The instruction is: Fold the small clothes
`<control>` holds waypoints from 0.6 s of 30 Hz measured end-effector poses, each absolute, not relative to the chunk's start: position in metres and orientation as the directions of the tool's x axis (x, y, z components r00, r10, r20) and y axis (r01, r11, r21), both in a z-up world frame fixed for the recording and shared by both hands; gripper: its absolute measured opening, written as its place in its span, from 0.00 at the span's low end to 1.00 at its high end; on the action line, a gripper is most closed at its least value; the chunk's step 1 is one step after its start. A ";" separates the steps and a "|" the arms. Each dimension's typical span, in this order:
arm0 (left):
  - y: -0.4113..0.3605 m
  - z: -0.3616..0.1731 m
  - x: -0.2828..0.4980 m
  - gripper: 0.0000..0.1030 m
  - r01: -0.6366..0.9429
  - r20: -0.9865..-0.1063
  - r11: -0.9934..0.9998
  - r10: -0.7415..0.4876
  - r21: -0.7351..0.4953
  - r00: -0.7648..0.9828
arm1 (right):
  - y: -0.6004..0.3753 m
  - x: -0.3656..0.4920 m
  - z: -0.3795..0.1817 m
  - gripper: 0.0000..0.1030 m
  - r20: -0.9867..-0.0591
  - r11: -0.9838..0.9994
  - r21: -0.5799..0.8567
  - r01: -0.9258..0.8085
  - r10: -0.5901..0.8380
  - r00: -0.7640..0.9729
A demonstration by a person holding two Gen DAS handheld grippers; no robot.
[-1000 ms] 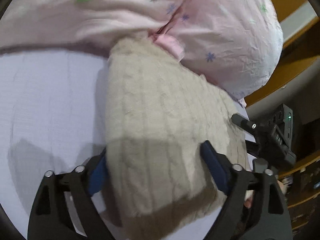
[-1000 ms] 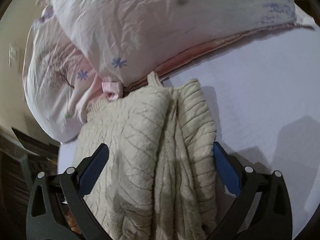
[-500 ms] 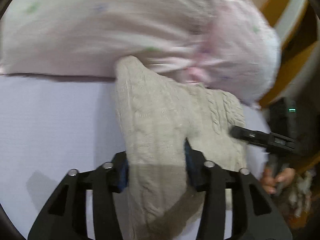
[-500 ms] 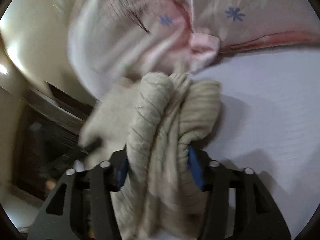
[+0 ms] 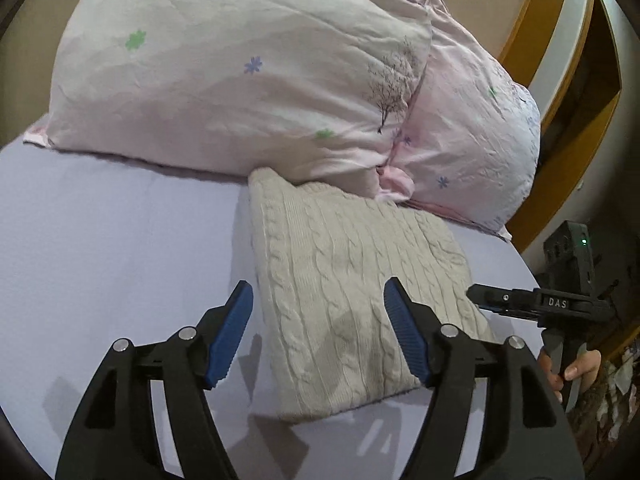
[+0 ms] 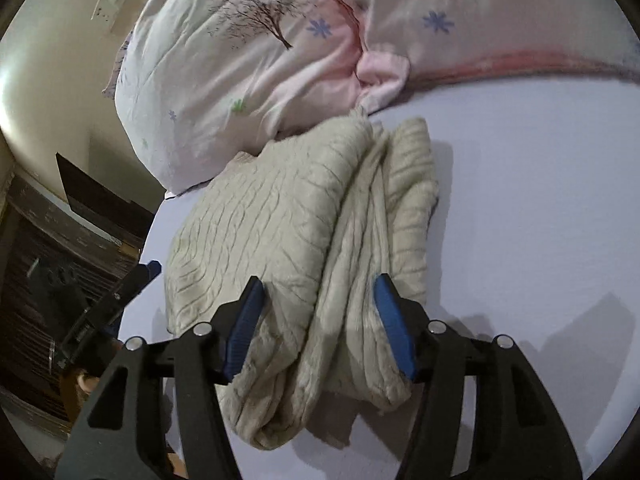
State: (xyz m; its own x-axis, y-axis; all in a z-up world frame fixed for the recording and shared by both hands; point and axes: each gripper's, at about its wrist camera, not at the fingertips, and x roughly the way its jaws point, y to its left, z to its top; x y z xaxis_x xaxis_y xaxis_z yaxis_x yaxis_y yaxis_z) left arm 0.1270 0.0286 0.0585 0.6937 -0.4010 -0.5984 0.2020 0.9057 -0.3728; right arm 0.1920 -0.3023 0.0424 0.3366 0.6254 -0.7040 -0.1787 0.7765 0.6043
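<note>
A cream cable-knit sweater (image 5: 352, 288) lies folded into a thick rectangle on the lilac bed sheet (image 5: 100, 240), its far edge against the pink pillows. My left gripper (image 5: 320, 304) is open and hovers over the sweater's near left part, not gripping it. In the right wrist view the sweater (image 6: 304, 240) shows its stacked folded layers. My right gripper (image 6: 318, 300) is open, its jaws straddling the near end of the folds. The right gripper also shows in the left wrist view (image 5: 500, 300) at the sweater's right edge.
Two pink flowered pillows (image 5: 248, 72) lie at the head of the bed behind the sweater. A wooden bed frame (image 5: 532, 60) rises at the right. The bed's edge runs close to the sweater's right side, with dark furniture (image 6: 44, 280) beyond it.
Both grippers were shut on the sweater half a second ago; both have opened and pulled back. The sweater now rests flat and folded on the sheet.
</note>
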 end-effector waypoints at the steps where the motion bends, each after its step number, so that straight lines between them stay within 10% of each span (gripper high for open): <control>1: 0.031 0.057 0.125 0.67 0.203 -0.597 0.900 -0.411 -0.386 0.689 | -0.300 0.195 0.042 0.57 -0.697 0.770 0.613 -0.179 0.633 0.336; 18: 0.049 0.038 0.127 0.69 0.194 -0.551 0.837 -0.493 -0.511 0.674 | -0.290 0.174 0.054 0.54 -0.728 0.778 0.607 -0.165 0.627 0.276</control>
